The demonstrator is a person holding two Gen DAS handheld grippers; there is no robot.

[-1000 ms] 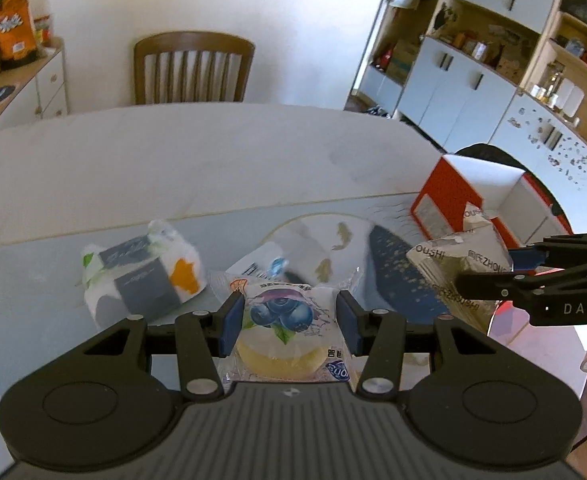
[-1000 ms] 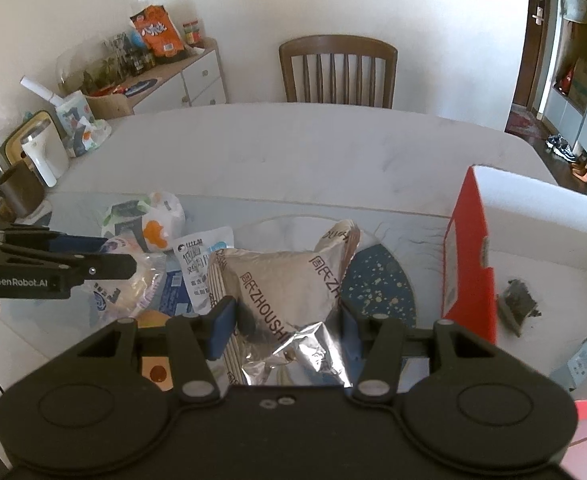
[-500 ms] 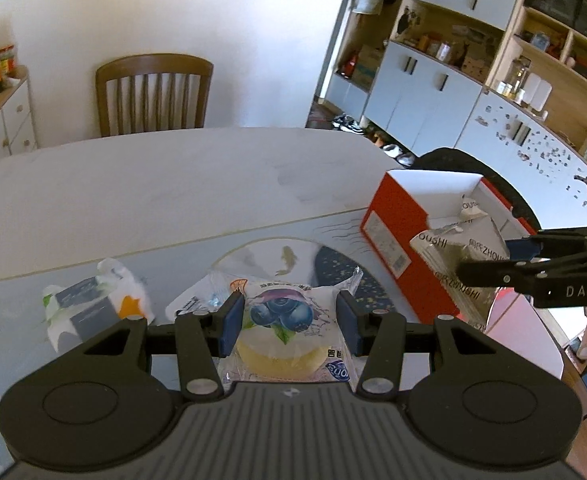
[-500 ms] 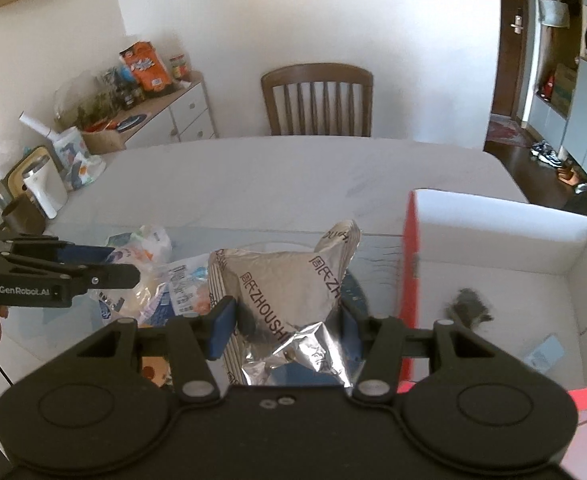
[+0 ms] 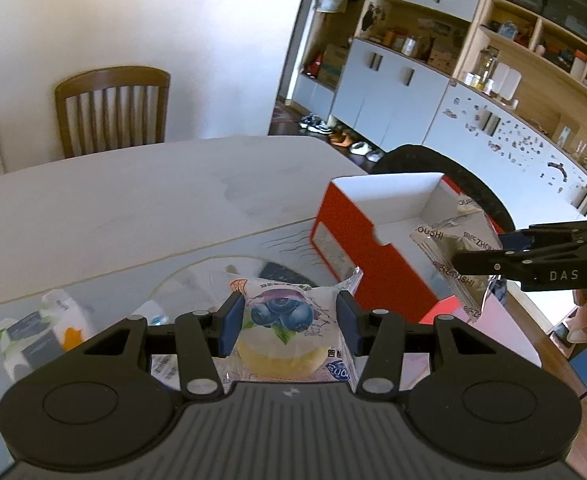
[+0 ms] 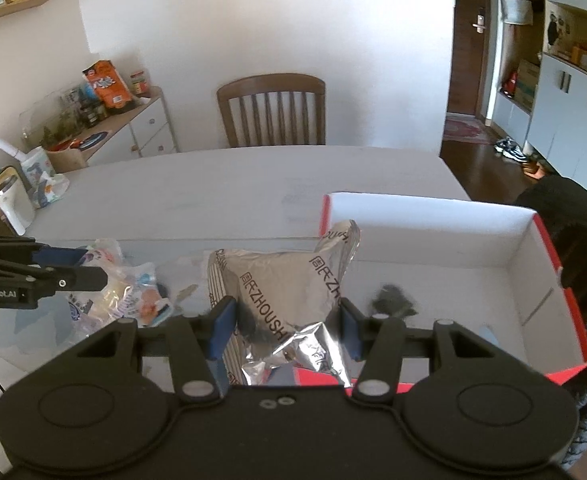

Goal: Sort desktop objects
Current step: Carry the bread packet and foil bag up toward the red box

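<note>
Over the red shoebox (image 6: 541,248), each hand-held gripper is clamped on a snack, and the right's crinkly foil pouch (image 6: 289,300) could slip outside if released early.

Blueberry cake packet (image 5: 289,330) clamped in left gripper (image 5: 289,322) jaws, red box (image 5: 369,248) just beyond, right gripper (image 5: 489,256) with silver pouch (image 5: 453,256) over it

The cake packet (image 5: 289,332) is printed with dark blueberries over pale yellow. The snack bag (image 6: 289,300) is shiny silver with black lettering, and the box (image 6: 533,312) is coloured red outside, white inside.
</note>
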